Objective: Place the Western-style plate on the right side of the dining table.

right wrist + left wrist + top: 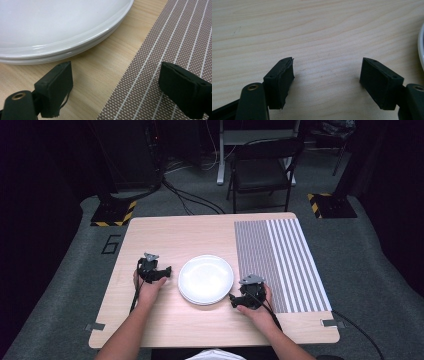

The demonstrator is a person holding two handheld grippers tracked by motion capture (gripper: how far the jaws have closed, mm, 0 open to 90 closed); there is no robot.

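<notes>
Two white plates [206, 280], stacked one on the other, sit near the middle of the pale wooden surface [165, 232], and both hand-held grippers flank them. The left hand-held gripper [168, 271] rests just beside the stack's left rim, apart from it; in its own view the jaws stand wide with bare wood between them, and a sliver of the plates [421, 45] shows at the right edge. The right hand-held gripper [231, 299] lies at the lower right of the stack, close to the rim, between the plates and the striped placemat [280, 265]. Its jaws are released too, nothing between them: one pad sits just below the double rim of the plates [62, 50], the other over the placemat [175, 47].

Being round, the stack has no long axis to line up with, so what matters is the rim. Of the two, the right hand-held gripper looks nearer to it, its jaws pointing up and left toward the plates. My judgement is that the coming move would be a short reach from that side to catch the top plate's edge, with the thin gap between the two rims the thing to aim for.
</notes>
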